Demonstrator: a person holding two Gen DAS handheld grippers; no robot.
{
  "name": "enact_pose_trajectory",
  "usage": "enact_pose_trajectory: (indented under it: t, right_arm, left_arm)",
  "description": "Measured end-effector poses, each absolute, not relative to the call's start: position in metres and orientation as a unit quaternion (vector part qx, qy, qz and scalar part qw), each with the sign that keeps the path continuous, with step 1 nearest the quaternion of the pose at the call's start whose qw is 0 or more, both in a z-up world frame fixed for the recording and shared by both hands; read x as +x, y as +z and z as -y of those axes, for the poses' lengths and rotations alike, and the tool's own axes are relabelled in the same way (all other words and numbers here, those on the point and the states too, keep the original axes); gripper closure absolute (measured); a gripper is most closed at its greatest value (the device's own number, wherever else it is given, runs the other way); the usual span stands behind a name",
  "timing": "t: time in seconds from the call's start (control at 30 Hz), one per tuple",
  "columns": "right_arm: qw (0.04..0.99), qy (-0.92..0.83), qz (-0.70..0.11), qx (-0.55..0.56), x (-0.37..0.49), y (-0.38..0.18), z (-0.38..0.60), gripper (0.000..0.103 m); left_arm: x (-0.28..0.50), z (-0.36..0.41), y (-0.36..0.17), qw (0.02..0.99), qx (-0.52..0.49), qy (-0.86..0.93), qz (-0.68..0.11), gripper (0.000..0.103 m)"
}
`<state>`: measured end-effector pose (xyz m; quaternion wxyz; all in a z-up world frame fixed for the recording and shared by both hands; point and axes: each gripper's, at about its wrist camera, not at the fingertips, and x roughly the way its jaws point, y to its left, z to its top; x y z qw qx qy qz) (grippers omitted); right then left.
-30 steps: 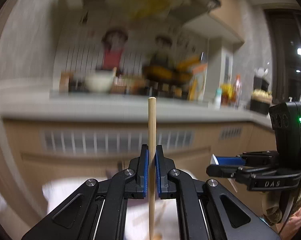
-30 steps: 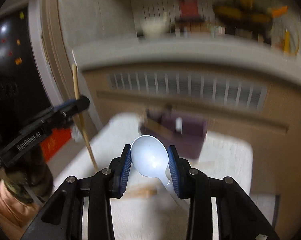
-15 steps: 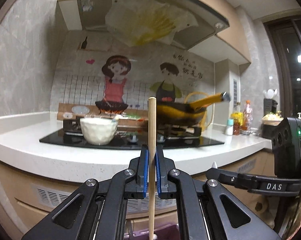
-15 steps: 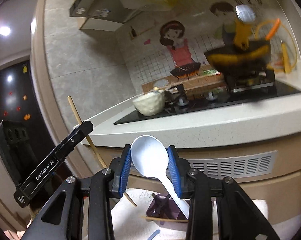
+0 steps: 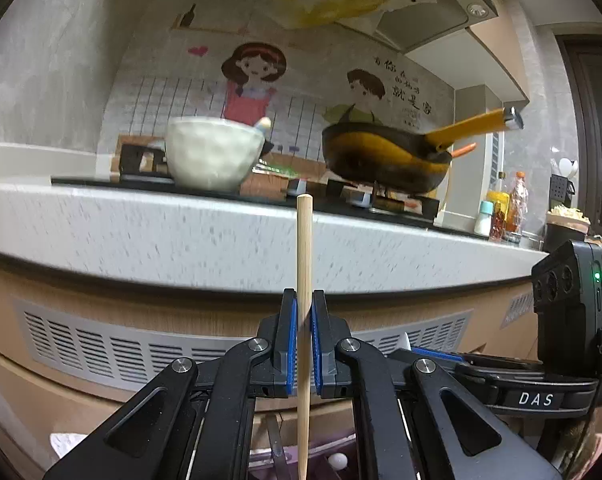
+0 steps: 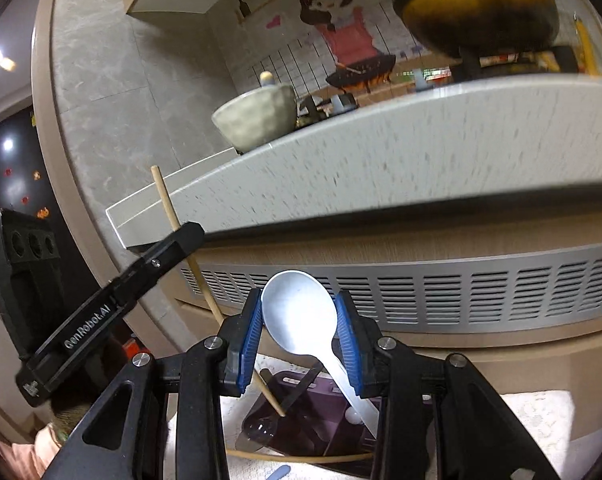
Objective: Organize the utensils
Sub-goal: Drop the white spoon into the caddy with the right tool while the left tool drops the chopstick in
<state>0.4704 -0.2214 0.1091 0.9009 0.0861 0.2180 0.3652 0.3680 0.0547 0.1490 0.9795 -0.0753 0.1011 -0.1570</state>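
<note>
My left gripper (image 5: 302, 344) is shut on a wooden chopstick (image 5: 304, 264) held upright. In the right wrist view the left gripper (image 6: 181, 240) shows at the left, and the chopstick (image 6: 169, 208) slants down with its lower tip in a purple utensil holder (image 6: 325, 424) on a white cloth. My right gripper (image 6: 299, 340) is shut on the bowl of a white spoon (image 6: 299, 316), whose handle points down into the holder. The right gripper (image 5: 441, 356) also shows at the right of the left wrist view.
A pale stone counter edge (image 5: 181, 240) with a vented cabinet panel (image 5: 101, 348) stands close ahead. On it sit a white bowl (image 5: 211, 156) and a yellow-black pan (image 5: 385, 160). Another chopstick (image 6: 301, 458) lies by the holder.
Both grippers have dropped and moved closer to the counter. The spoon handle and the chopstick tip now reach into the purple holder.
</note>
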Motion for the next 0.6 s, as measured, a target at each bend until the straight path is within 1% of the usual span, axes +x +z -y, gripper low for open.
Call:
enact_pose_trajectory:
  t: [0.3,0.4,0.5,0.53,0.57,0.6]
  right_arm:
    - [0.892,0.378,-0.228,0.094,0.485,0.068,0.211,0.069]
    - [0.893,0.371,-0.235,0.101,0.491,0.048,0.212,0.068]
    - [0.897,0.351,-0.255,0.088,0.492,0.030,0.213,0.067]
    - [0.899,0.343,-0.261,0.080,0.490,0.026,0.214,0.064]
    - [0.900,0.335,-0.269,0.069,0.488,0.021,0.214,0.061]
    - [0.903,0.326,-0.275,0.059,0.485,0.016,0.216,0.055]
  left_arm:
    - [0.379,-0.050,0.107,0.975,-0.071,-0.161,-0.135,0.096]
    - [0.383,-0.044,0.091,0.972,-0.063,-0.163,-0.160,0.096]
    - [0.386,-0.042,0.079,0.966,-0.064,-0.166,-0.185,0.094]
    - [0.386,-0.041,0.076,0.965,-0.065,-0.166,-0.194,0.093]
    - [0.386,-0.041,0.073,0.963,-0.066,-0.165,-0.201,0.090]
    - [0.386,-0.041,0.071,0.962,-0.067,-0.166,-0.208,0.082]
